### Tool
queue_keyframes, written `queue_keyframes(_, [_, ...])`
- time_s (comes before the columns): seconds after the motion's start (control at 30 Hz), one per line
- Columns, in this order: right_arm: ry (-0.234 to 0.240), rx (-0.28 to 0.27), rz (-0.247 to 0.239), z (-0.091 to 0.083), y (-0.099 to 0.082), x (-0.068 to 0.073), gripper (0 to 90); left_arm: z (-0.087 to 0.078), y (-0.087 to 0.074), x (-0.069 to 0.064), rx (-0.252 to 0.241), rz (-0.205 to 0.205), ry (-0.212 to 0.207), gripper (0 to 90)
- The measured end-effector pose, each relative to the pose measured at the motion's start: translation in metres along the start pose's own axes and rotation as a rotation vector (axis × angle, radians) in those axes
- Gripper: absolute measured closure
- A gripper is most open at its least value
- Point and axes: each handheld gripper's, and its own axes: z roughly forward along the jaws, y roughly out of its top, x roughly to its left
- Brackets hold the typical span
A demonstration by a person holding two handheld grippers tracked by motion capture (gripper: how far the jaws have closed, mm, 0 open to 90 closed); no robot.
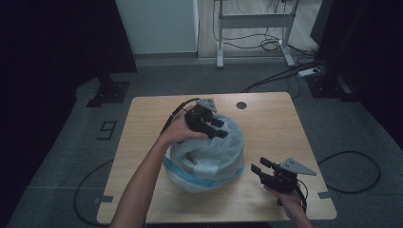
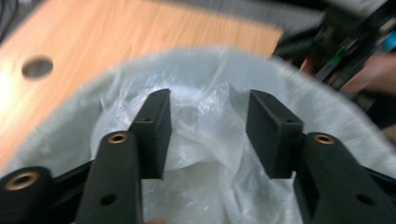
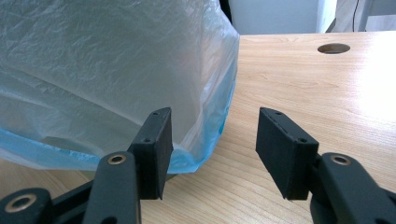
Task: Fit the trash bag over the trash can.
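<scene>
My high view overhead facing forward-down on the table (image 1: 266, 123), gripper views close along their jaws, all sharing the bag-lined bin (image 1: 209, 159).

Both forearms are showing bare, no sleeves. The left gripper (image 1: 218, 128) and right gripper (image 1: 260, 167) are wearing matte black bodies, each topped by a grey three-cornered plate, with a black cable trailing off toward six o'clock. Flat rectangular pads (image 3: 156, 151) are ending the jaws, and brass-ringed screw holes are glinting on the arms.
</scene>
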Motion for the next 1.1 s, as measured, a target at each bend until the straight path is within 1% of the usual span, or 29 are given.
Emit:
queue_keyframes(0.03, [-0.001,-0.003,0.002,-0.001,0.001,0.000,44.9,0.007,0.000,-0.001,0.049,0.009,0.002,53.4])
queue_keyframes(0.1, [-0.003,-0.007,0.002,-0.002,0.001,0.000,44.9,0.013,0.001,-0.003,0.083,0.015,0.005,53.5])
queue_keyframes(0.17, [-0.005,-0.007,0.003,-0.003,0.001,0.000,44.9,0.018,0.001,-0.005,0.102,0.018,0.003,53.2])
queue_keyframes(0.2, [-0.005,-0.007,0.003,-0.003,0.001,0.000,44.9,0.018,0.001,-0.005,0.102,0.018,0.003,52.9])
queue_keyframes(0.23, [-0.004,-0.005,0.001,-0.002,0.001,0.000,44.9,0.023,0.001,-0.007,0.126,0.024,0.003,52.4])
queue_keyframes(0.27, [-0.004,-0.005,0.001,-0.002,0.001,0.000,44.9,0.023,0.001,-0.007,0.126,0.024,0.003,51.8])
queue_keyframes(0.3, [-0.003,-0.004,0.002,-0.002,0.000,0.000,44.9,0.027,0.000,-0.008,0.145,0.029,0.004,51.1])
queue_keyframes(0.33, [-0.002,-0.003,0.000,-0.002,0.000,0.001,44.9,0.029,0.000,-0.008,0.152,0.033,0.005,50.4])
queue_keyframes(0.47, [-0.002,0.000,0.000,-0.002,0.000,0.000,44.9,0.029,-0.001,-0.010,0.158,0.043,0.016,45.8])
queue_keyframes(0.5, [-0.003,-0.001,0.001,-0.002,0.000,0.000,44.9,0.020,-0.001,-0.011,0.125,0.042,0.025,44.2])
queue_keyframes(0.57, [-0.005,-0.001,0.004,-0.002,0.000,-0.001,44.9,0.006,-0.002,-0.012,0.078,0.035,0.033,43.5])
queue_keyframes(0.6, [-0.005,-0.001,0.004,-0.002,0.000,-0.001,44.9,0.006,-0.002,-0.012,0.078,0.035,0.033,43.5])
queue_keyframes(0.63, [-0.005,-0.001,0.003,-0.002,0.000,-0.001,44.9,-0.004,-0.004,-0.012,0.054,0.034,0.040,43.5])
queue_keyframes(0.67, [-0.005,-0.001,0.003,-0.002,-0.001,-0.001,44.9,-0.010,-0.006,-0.013,0.040,0.029,0.044,43.5])
queue_keyframes(0.7, [-0.005,0.000,0.003,-0.002,0.000,-0.001,44.9,-0.023,-0.011,-0.013,0.021,0.018,0.063,43.5])
queue_keyframes(0.73, [-0.004,0.000,0.003,-0.002,0.000,-0.001,44.9,-0.028,-0.014,-0.013,0.019,0.011,0.071,43.5])
queue_keyframes(0.77, [-0.004,0.001,0.001,-0.002,0.000,0.000,44.9,-0.033,-0.018,-0.013,0.021,0.008,0.078,43.4])
queue_keyframes(0.8, [-0.004,0.001,0.001,-0.002,0.000,0.000,44.9,-0.033,-0.018,-0.013,0.021,0.008,0.078,43.3])
queue_keyframes(0.87, [-0.003,0.000,-0.001,-0.001,0.000,0.001,44.9,-0.038,-0.025,-0.013,0.025,-0.002,0.085,43.2])
queue_keyframes(0.9, [-0.001,0.000,-0.002,0.000,0.000,0.002,44.9,-0.039,-0.033,-0.012,0.046,-0.012,0.096,43.4])
queue_keyframes(0.93, [-0.001,0.000,-0.002,0.000,0.000,0.002,44.9,-0.039,-0.033,-0.012,0.046,-0.012,0.096,43.5])
queue_keyframes(0.97, [0.000,0.003,-0.004,0.001,0.000,0.003,44.9,-0.037,-0.038,-0.010,0.080,-0.018,0.105,43.6])
queue_keyframes(1.0, [0.001,0.005,-0.004,0.002,0.000,0.004,44.8,-0.037,-0.038,-0.010,0.080,-0.018,0.105,43.5])
queue_keyframes(1.03, [0.002,0.007,-0.004,0.002,-0.001,0.004,44.8,-0.033,-0.042,-0.008,0.104,-0.026,0.110,43.6])
queue_keyframes(1.1, [0.003,0.011,-0.007,0.002,-0.001,0.004,44.8,-0.030,-0.044,-0.006,0.121,-0.032,0.114,43.5])
